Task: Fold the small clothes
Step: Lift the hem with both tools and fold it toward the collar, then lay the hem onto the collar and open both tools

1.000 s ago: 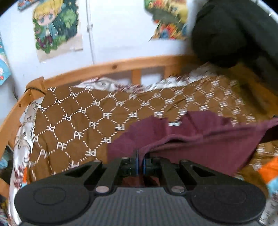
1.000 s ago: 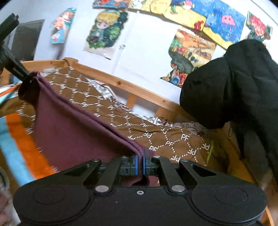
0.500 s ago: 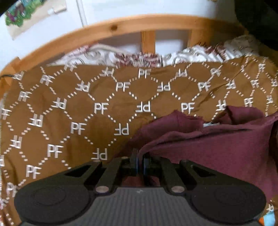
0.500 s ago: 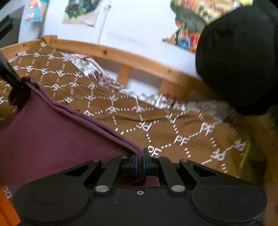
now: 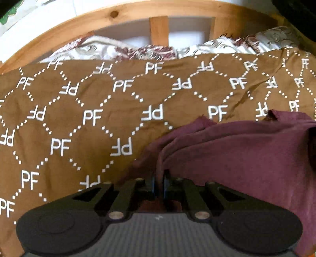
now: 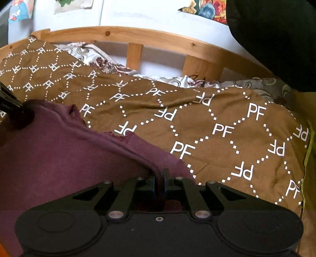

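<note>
Left gripper (image 5: 159, 183) and right gripper (image 6: 160, 181), jaws just eased slightly apart, each pinch the maroon garment (image 6: 59, 158) over the brown blanket (image 5: 79, 118), lower frame.

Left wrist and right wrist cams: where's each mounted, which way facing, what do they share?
Left wrist: on the left gripper, looking down along its fingers, pinching the maroon garment over the brown PF blanket.
Right wrist: on the right gripper, pinching the garment; the left gripper's tip shows at far left.
Shared: garment, blanket, wooden bed rail.
</note>
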Tool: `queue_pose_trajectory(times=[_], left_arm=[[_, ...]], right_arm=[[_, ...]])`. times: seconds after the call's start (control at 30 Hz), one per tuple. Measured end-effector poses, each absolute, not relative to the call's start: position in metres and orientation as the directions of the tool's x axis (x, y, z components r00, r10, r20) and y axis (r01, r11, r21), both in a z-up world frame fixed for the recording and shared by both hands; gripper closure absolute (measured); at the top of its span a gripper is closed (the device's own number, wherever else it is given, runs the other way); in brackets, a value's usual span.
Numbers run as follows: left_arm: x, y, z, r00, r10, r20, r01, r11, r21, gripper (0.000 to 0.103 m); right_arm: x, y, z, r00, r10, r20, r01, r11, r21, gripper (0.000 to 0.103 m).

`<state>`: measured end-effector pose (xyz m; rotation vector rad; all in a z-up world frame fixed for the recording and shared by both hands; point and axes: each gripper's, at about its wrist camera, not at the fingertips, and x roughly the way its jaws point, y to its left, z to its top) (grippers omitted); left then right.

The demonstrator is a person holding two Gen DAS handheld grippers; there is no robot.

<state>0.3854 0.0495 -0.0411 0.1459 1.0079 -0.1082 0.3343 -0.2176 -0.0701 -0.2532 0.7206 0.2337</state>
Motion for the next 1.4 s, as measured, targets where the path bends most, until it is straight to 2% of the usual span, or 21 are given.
queue_pose_trajectory(times=[0.07, 0.1, 0.13, 0.2, 0.23, 0.27, 0.33, 0.4, 0.47, 0.5, 0.6, 0.67, 0.83, 0.9, 1.07, 1.2, 1.3, 1.4], left_arm=[[0.383, 0.050, -0.038, 0.551, -0.047, -0.833, 0.167, 0.984, 0.056, 0.078], [0.381, 0.051, -0.036, 0.568, -0.063, -0.821, 0.172, 0.984, 0.044, 0.062], [0.379, 0.053, -0.034, 0.589, -0.070, -0.805, 0.174, 0.984, 0.041, 0.051], [0.375, 0.054, -0.032, 0.624, -0.074, -0.778, 0.181, 0.982, 0.051, 0.047], [0.373, 0.055, -0.031, 0.633, -0.082, -0.770, 0.195, 0.979, 0.056, 0.045], [0.372, 0.058, -0.031, 0.636, -0.092, -0.766, 0.208, 0.977, 0.055, 0.043], [0.369, 0.065, -0.031, 0.638, -0.105, -0.763, 0.210, 0.977, 0.042, 0.036], [0.364, 0.073, -0.030, 0.652, -0.100, -0.752, 0.197, 0.980, 0.040, 0.030], [0.357, 0.077, -0.028, 0.678, -0.070, -0.731, 0.177, 0.982, 0.070, 0.021], [0.353, 0.077, -0.028, 0.689, -0.057, -0.722, 0.171, 0.982, 0.086, 0.014], [0.342, 0.077, -0.025, 0.700, -0.055, -0.712, 0.177, 0.979, 0.098, 0.006], [0.333, 0.077, -0.024, 0.701, -0.054, -0.711, 0.177, 0.979, 0.101, 0.001], [0.304, 0.087, -0.029, 0.692, -0.010, -0.722, 0.096, 0.992, 0.078, 0.000], [0.294, 0.091, -0.035, 0.673, 0.008, -0.739, 0.072, 0.994, 0.077, 0.000], [0.279, 0.098, -0.064, 0.632, 0.143, -0.761, 0.032, 0.977, 0.210, 0.001], [0.265, 0.113, -0.065, 0.630, 0.075, -0.773, -0.002, 0.995, 0.095, 0.001], [0.260, 0.121, -0.058, 0.621, 0.049, -0.782, -0.018, 0.999, 0.048, 0.001], [0.254, 0.122, -0.055, 0.613, 0.059, -0.788, -0.026, 0.998, 0.054, 0.000]], right_arm=[[0.338, -0.215, -0.067, 0.715, 0.110, -0.690, -0.289, 0.946, -0.148, 0.093], [0.340, -0.215, -0.066, 0.709, 0.103, -0.697, -0.282, 0.948, -0.147, 0.089], [0.342, -0.214, -0.064, 0.704, 0.090, -0.705, -0.272, 0.951, -0.149, 0.084], [0.346, -0.210, -0.061, 0.689, 0.054, -0.723, -0.239, 0.958, -0.157, 0.080], [0.348, -0.209, -0.061, 0.681, 0.036, -0.731, -0.221, 0.962, -0.158, 0.071], [0.349, -0.207, -0.060, 0.675, 0.011, -0.737, -0.196, 0.967, -0.165, 0.067], [0.350, -0.203, -0.058, 0.677, -0.037, -0.735, -0.152, 0.970, -0.189, 0.043], [0.349, -0.203, -0.056, 0.695, -0.062, -0.717, -0.124, 0.971, -0.203, 0.029], [0.344, -0.202, -0.053, 0.720, -0.066, -0.691, -0.106, 0.973, -0.204, 0.023], [0.341, -0.202, -0.051, 0.734, -0.063, -0.676, -0.107, 0.972, -0.207, 0.017], [0.325, -0.202, -0.049, 0.777, -0.038, -0.629, -0.123, 0.970, -0.210, 0.004], [0.313, -0.201, -0.052, 0.797, -0.002, -0.605, -0.159, 0.964, -0.212, 0.001], [0.296, -0.199, -0.076, 0.814, 0.078, -0.575, -0.227, 0.955, -0.192, 0.001], [0.293, -0.200, -0.087, 0.808, 0.049, -0.588, -0.205, 0.957, -0.203, 0.001], [0.289, -0.225, -0.105, 0.821, -0.141, -0.554, -0.039, 0.953, -0.302, 0.001], [0.287, -0.260, -0.107, 0.798, -0.136, -0.588, 0.072, 0.989, -0.131, 0.001], [0.277, -0.257, -0.105, 0.807, -0.148, -0.571, 0.066, 0.985, -0.161, 0.001], [0.265, -0.254, -0.096, 0.840, -0.137, -0.525, 0.076, 0.988, -0.136, 0.001]])
